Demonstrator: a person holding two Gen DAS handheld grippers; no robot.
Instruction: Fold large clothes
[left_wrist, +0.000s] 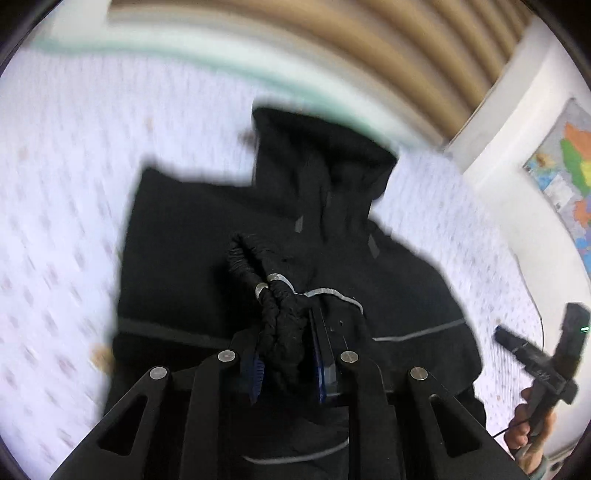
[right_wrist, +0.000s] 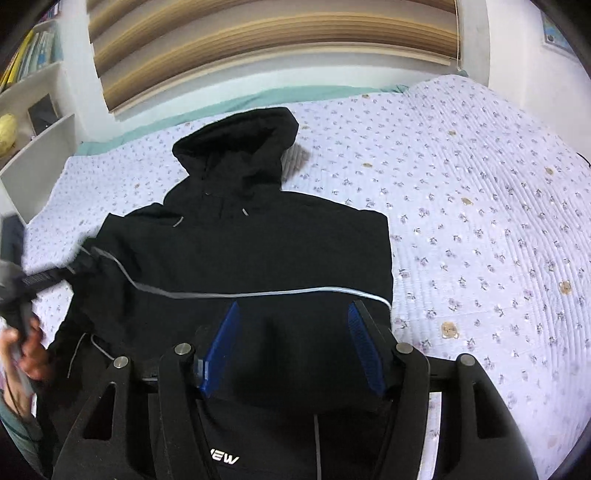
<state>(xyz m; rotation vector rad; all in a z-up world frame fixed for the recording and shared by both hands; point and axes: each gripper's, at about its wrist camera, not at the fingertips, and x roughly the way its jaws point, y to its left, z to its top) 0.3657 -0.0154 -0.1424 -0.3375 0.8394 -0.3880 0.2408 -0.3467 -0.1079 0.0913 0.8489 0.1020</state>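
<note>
A black hooded jacket (right_wrist: 258, 236) with thin grey reflective stripes lies on the bed, hood (right_wrist: 240, 147) toward the window. Its right sleeve is folded in over the body. My left gripper (left_wrist: 286, 354) is shut on the ruched black sleeve cuff (left_wrist: 273, 314) and holds it above the jacket's body (left_wrist: 184, 240). In the right wrist view the left gripper (right_wrist: 79, 267) shows at the left edge with the sleeve. My right gripper (right_wrist: 293, 343) is open and empty, blue pads apart, low over the jacket's lower body.
The bed has a pale floral quilt (right_wrist: 480, 221) with bare room to the right. A window blind (right_wrist: 258, 44) is behind the bed, a shelf unit (right_wrist: 33, 110) at left, and a wall map (left_wrist: 569, 177) at right.
</note>
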